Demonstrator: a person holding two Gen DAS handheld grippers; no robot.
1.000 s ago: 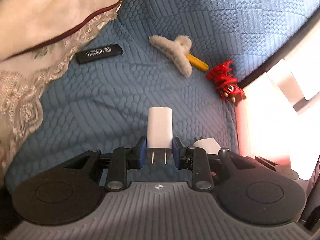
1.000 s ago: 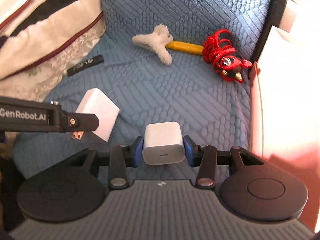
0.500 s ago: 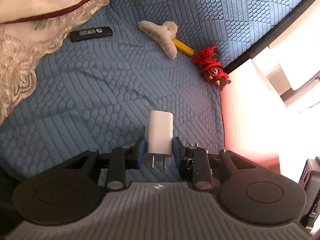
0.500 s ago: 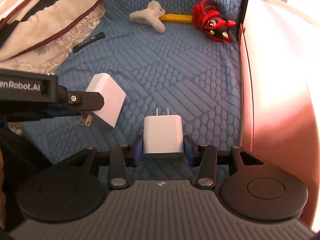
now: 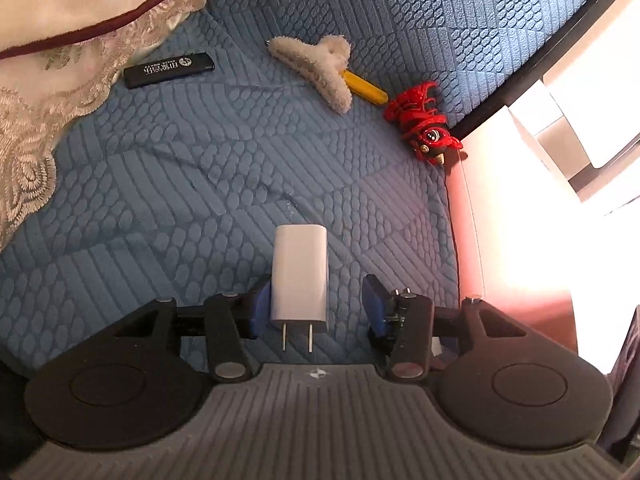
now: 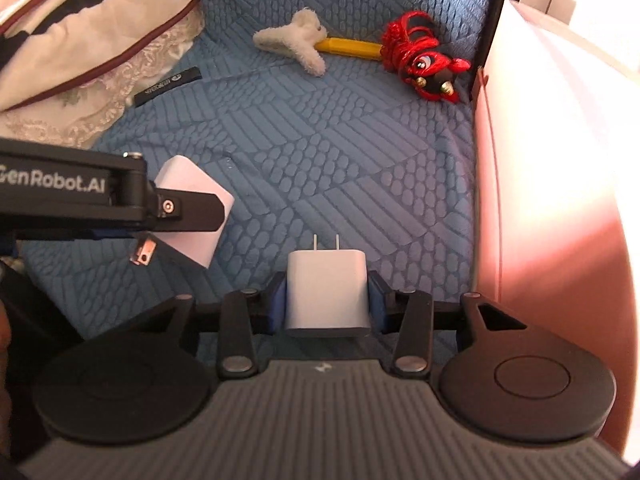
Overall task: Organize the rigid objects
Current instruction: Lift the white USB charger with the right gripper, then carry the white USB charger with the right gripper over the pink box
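Since the previous frame, left gripper (image 5: pixel 317 304) fingers have spread; right gripper (image 6: pixel 328 300) remains clamped.

Left view: the slim white charger (image 5: pixel 299 274) rests against the 9 o'clock finger pad (image 5: pixel 260 305), with a clear gap to the 3 o'clock pad; prongs point toward the camera at 6 o'clock. Right view: the square white charger (image 6: pixel 326 290) is pinched between both pads, prongs toward 12 o'clock, above the blue quilted cover (image 6: pixel 340 152). At 12 o'clock lie a fuzzy hair claw (image 6: pixel 294 42) touching a yellow stick (image 6: pixel 348 47), then a red ornament (image 6: pixel 424 62) at 1 o'clock. A black lighter (image 5: pixel 169 70) lies at 11 o'clock beside the lace-edged cloth (image 5: pixel 36 120). A pink panel (image 6: pixel 540 184) borders 3 o'clock.
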